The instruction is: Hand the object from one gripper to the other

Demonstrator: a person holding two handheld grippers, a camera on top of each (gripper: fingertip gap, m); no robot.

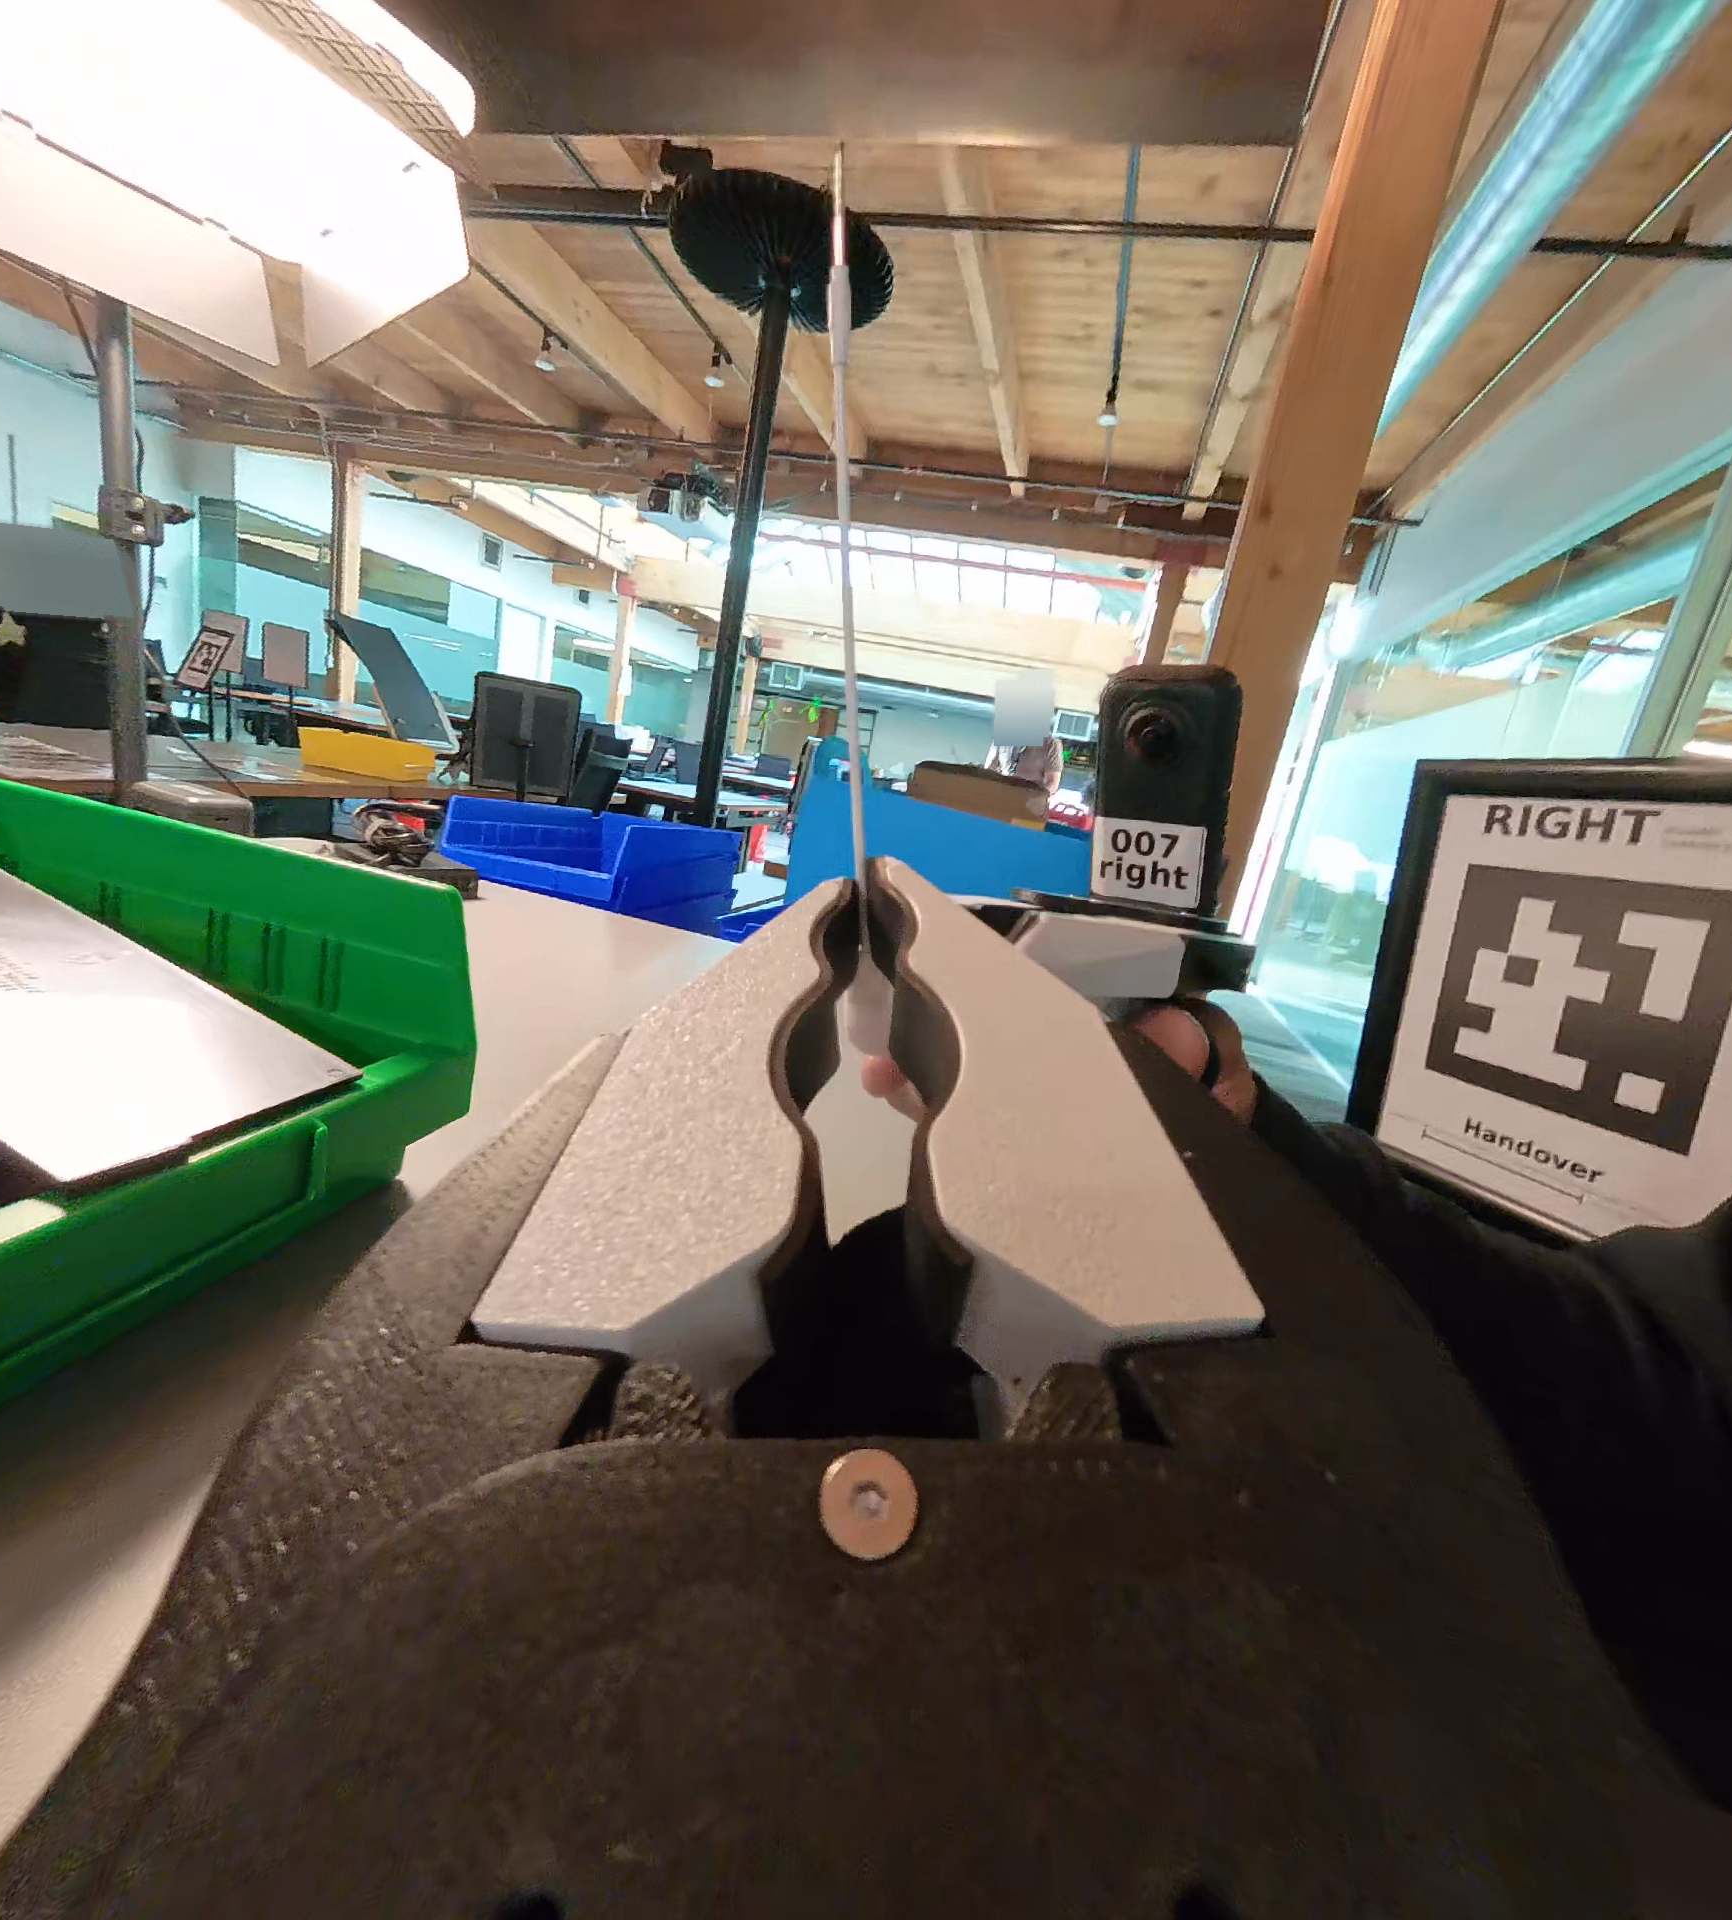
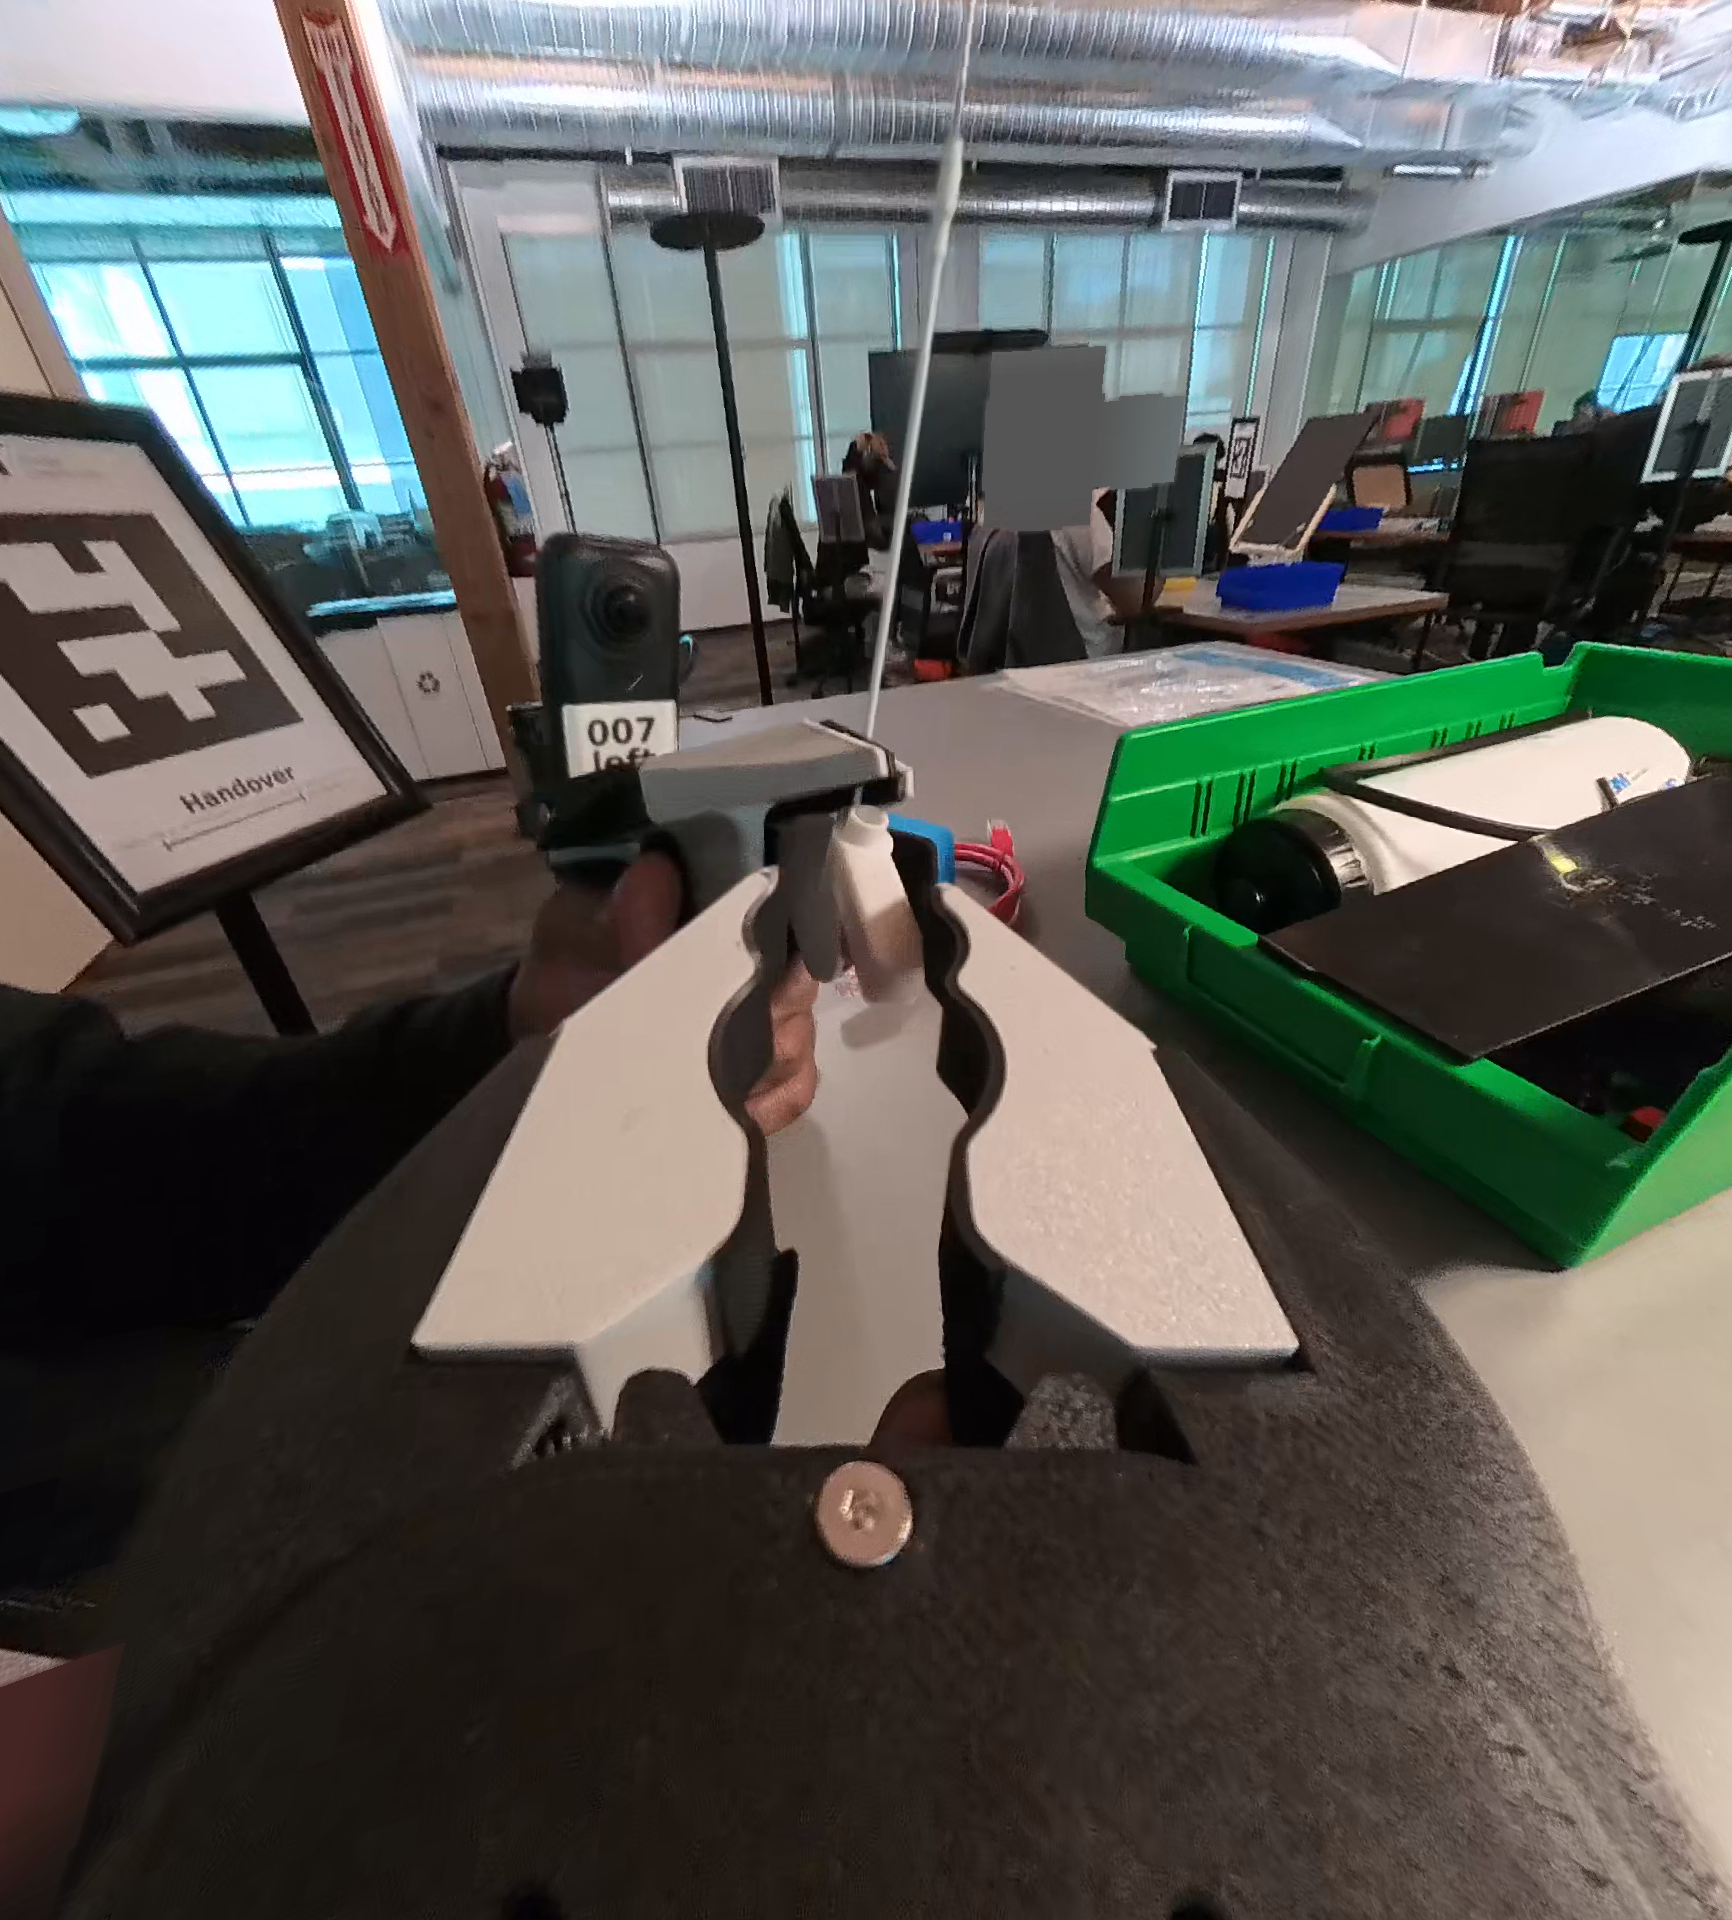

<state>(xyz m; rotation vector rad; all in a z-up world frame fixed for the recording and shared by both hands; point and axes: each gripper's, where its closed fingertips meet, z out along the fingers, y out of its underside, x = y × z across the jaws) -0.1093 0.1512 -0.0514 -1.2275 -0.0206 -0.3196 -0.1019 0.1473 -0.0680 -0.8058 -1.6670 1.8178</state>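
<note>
A thin white cable (image 1: 846, 623) with a white plug (image 1: 867, 1013) at its lower end stands almost upright. My left gripper (image 1: 867, 894) is shut on the cable just above the plug. In the right wrist view the left gripper (image 2: 877, 769) holds the cable (image 2: 903, 468) from the left, and the plug (image 2: 872, 914) hangs below it. My right gripper (image 2: 857, 894) is open, with the plug and a left gripper finger between its fingertips. The right gripper's body (image 1: 1101, 945) shows behind my left gripper's right finger; its fingertips are hidden there.
A green bin (image 1: 218, 935) with a black panel sits on the grey table (image 1: 550, 987); it is on the right in the right wrist view (image 2: 1361, 987). Framed marker signs (image 1: 1589, 997) (image 2: 114, 665) stand beside the table. A red cable (image 2: 987, 862) lies beyond the grippers. The tips of both grippers are at nearly the same place.
</note>
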